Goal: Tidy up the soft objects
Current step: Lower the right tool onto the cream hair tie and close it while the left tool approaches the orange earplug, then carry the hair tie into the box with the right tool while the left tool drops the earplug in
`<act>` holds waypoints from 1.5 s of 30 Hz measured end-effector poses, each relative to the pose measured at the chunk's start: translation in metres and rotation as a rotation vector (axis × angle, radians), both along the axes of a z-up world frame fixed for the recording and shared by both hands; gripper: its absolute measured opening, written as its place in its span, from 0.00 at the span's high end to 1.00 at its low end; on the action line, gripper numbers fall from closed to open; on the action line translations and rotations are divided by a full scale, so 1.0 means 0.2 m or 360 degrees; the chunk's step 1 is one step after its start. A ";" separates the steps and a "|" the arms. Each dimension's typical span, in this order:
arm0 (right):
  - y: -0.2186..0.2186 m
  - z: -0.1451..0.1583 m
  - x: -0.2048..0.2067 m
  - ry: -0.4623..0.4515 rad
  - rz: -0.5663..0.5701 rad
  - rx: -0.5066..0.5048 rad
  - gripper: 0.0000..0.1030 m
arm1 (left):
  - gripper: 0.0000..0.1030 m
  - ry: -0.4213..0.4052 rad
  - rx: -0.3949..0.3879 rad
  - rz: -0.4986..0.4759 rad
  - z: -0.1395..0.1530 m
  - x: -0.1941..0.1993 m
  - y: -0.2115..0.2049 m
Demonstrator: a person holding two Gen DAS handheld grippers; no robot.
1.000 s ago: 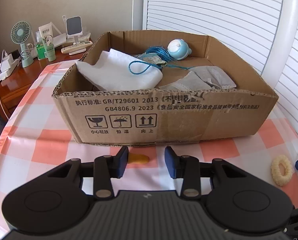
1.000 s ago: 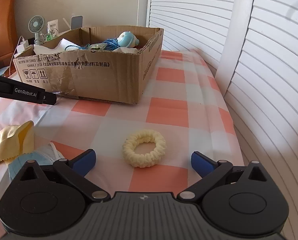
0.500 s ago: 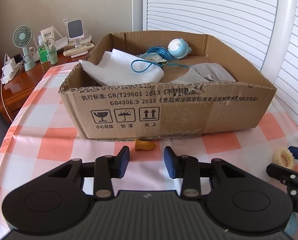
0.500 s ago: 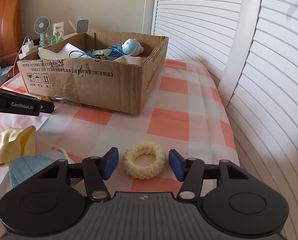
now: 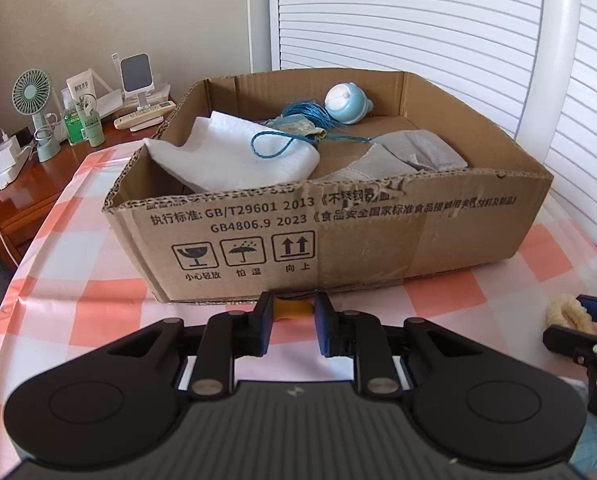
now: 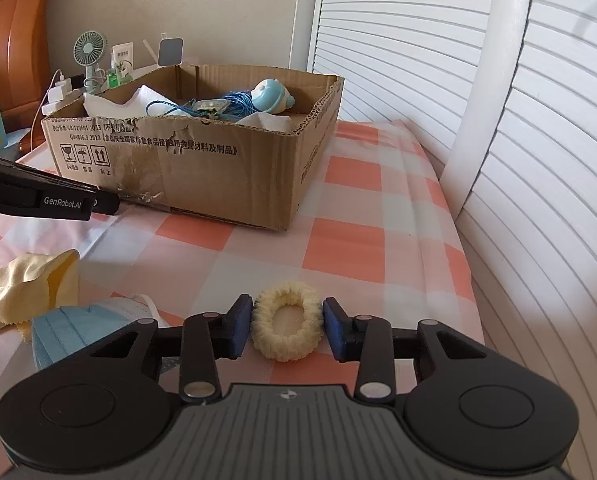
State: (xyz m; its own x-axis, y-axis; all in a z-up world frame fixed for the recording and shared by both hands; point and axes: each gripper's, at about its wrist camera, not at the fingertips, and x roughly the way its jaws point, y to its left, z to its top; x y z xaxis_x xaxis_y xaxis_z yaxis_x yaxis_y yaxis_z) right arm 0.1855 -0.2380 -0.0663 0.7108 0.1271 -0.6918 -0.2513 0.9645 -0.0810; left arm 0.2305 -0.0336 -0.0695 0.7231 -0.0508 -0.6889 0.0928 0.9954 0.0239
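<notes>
Counter: we see checked cloth [image 6: 338, 248] under cardboard box [image 5: 378, 240].
R gripper [image 6: 286, 326]: our jaws squeeze cream scrunchie [image 6: 286, 332].
L gripper [image 5: 291, 322]: jaws narrow, flanking small orange item [image 5: 292, 308]; contact unclear.

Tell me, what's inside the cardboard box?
Inside the cardboard box: a white cloth, blue string, a light-blue round toy and grey cloths. Whatever lies under them is hidden.

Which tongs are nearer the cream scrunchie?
Right. The right tongs have their pads on both sides of the cream scrunchie; the left tongs sit off to its left, by the cardboard box.
</notes>
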 end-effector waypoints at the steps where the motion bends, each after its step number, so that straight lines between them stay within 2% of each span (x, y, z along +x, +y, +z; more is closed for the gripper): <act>1: 0.00 0.00 0.00 0.0000 -0.0001 0.0001 0.61 | 0.81 0.0003 -0.0001 -0.0009 0.00 0.00 0.00; 9: -0.03 0.04 0.00 0.0024 -0.0012 0.0072 0.64 | 0.81 0.0016 -0.0003 -0.0120 0.06 -0.03 0.05; 16: -0.05 0.14 -0.03 0.0008 -0.0008 0.0145 0.63 | 0.81 0.0046 -0.0017 -0.0284 0.18 -0.09 0.09; 21: -0.05 0.25 -0.05 -0.0027 0.0032 0.0152 0.63 | 0.81 0.0033 -0.0026 -0.0398 0.29 -0.14 0.10; 26: -0.02 0.35 -0.09 -0.0072 0.0084 0.0091 0.63 | 0.81 -0.0027 -0.0002 -0.0487 0.40 -0.15 0.10; 30: 0.00 0.42 -0.10 -0.0110 0.0111 0.0078 0.63 | 0.81 -0.0068 -0.0009 -0.0534 0.48 -0.09 0.08; 37: 0.04 0.47 -0.09 -0.0145 0.0134 0.0056 0.63 | 0.81 -0.0136 0.0010 -0.0523 0.54 0.11 0.02; 42: 0.05 0.47 -0.06 -0.0152 0.0139 0.0043 0.63 | 0.81 -0.0134 0.0014 -0.0499 0.53 0.30 -0.04; 45: 0.05 0.48 -0.04 -0.0158 0.0137 0.0044 0.63 | 0.76 -0.0146 0.0037 -0.0462 0.52 0.37 -0.05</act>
State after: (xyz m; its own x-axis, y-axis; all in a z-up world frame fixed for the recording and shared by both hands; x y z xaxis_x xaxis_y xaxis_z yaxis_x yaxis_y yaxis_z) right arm 0.1773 -0.2277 0.0290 0.7612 0.2088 -0.6140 -0.3255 0.9419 -0.0833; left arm 0.3039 -0.0446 0.0341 0.7399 -0.2495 -0.6247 0.3696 0.9267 0.0676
